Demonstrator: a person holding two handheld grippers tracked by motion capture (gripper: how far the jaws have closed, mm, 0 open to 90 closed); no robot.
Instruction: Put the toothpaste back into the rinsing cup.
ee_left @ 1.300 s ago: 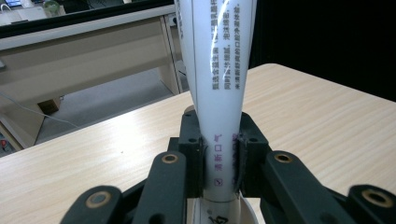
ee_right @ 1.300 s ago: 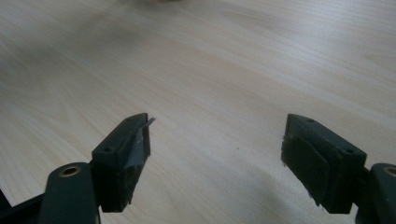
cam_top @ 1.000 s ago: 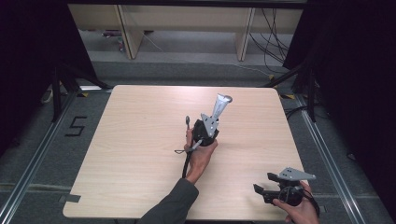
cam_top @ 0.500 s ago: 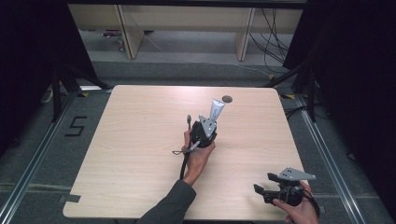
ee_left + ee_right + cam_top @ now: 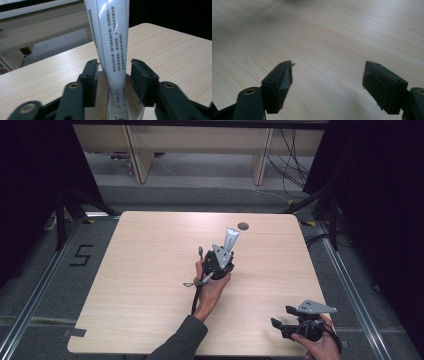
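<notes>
A white tube (image 5: 231, 240) stands upright near the middle of the table (image 5: 145, 260), a little to the far side, its wide crimped end up. In the left gripper view it rests in a round white base, with printed text running down its side. The left tool (image 5: 223, 260) sits just on the near side of the tube; its jaws have just been opening and now stand apart on either side of it, with a gap at each pad. The right tool (image 5: 281, 320) hovers at the near right corner, jaws spread wide over bare wood with nothing between them.
</notes>
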